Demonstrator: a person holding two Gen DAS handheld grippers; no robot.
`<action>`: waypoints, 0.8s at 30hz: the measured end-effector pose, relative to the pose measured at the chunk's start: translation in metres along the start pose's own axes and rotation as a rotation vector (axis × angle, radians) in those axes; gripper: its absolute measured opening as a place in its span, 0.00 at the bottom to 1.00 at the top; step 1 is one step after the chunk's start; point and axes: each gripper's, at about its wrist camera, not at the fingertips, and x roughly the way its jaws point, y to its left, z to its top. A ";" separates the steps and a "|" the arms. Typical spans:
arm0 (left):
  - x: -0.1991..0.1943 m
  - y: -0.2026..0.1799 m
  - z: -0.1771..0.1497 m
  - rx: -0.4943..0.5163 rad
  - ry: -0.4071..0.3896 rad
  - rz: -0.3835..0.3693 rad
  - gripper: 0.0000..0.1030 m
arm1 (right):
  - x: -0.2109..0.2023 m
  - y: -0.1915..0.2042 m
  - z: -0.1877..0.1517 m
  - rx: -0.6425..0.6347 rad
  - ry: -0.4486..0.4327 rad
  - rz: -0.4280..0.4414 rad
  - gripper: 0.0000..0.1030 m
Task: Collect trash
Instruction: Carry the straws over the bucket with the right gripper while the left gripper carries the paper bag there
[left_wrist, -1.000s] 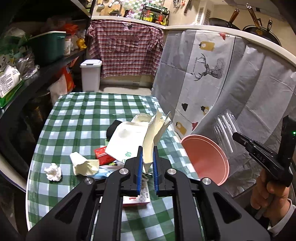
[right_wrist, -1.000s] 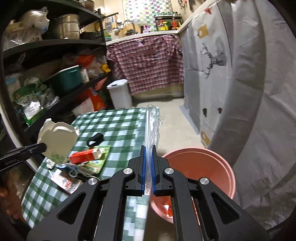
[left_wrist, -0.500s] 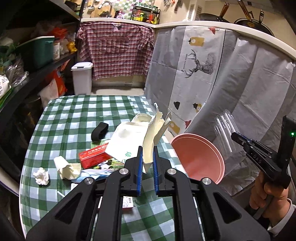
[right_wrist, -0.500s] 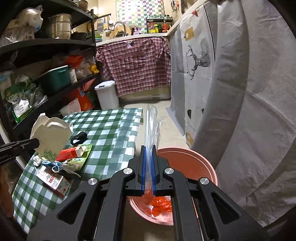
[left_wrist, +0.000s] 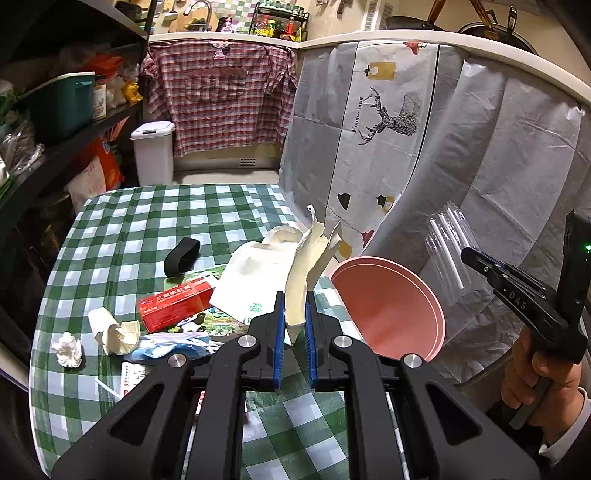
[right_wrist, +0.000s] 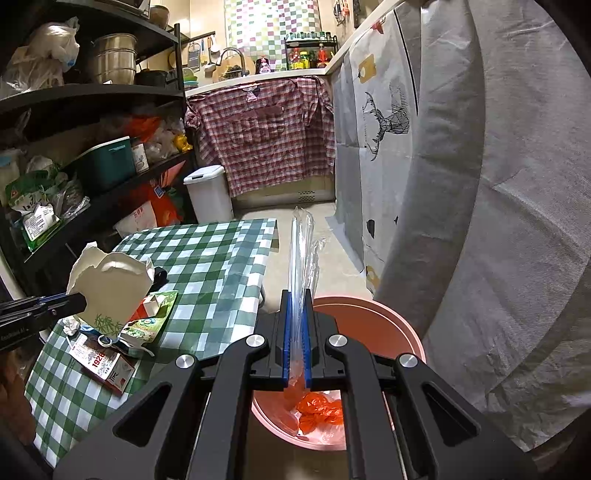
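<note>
My left gripper (left_wrist: 294, 325) is shut on a torn cream paper box (left_wrist: 308, 269) and holds it above the green checked table (left_wrist: 155, 221), beside the pink bin (left_wrist: 391, 306). The box also shows in the right wrist view (right_wrist: 110, 288). My right gripper (right_wrist: 296, 339) is shut on a clear plastic wrapper (right_wrist: 301, 258) and holds it over the pink bin (right_wrist: 373, 314), which has orange plastic (right_wrist: 319, 410) inside. The right gripper (left_wrist: 476, 260) with the wrapper (left_wrist: 448, 251) shows at the right of the left wrist view.
On the table lie a red box (left_wrist: 177, 301), a white paper bag (left_wrist: 255, 280), crumpled tissues (left_wrist: 68, 349), a blue mask (left_wrist: 170, 343), a black band (left_wrist: 182, 251) and a carton (right_wrist: 103, 365). Shelves (right_wrist: 92, 166) stand left, a white bin (left_wrist: 153, 151) beyond, covered furniture (left_wrist: 480, 166) right.
My right gripper has moved with the wrapper from the table edge to over the bin. My left gripper with the paper box has drawn back a little.
</note>
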 end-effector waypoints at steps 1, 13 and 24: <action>0.000 0.000 0.000 -0.001 0.001 -0.001 0.10 | 0.000 -0.001 0.000 0.001 0.000 0.001 0.06; 0.011 -0.012 -0.002 0.009 0.006 -0.025 0.10 | 0.002 -0.009 0.002 0.014 0.001 -0.007 0.06; 0.026 -0.043 0.002 0.042 0.029 -0.074 0.10 | 0.008 -0.034 0.001 0.089 0.013 -0.017 0.06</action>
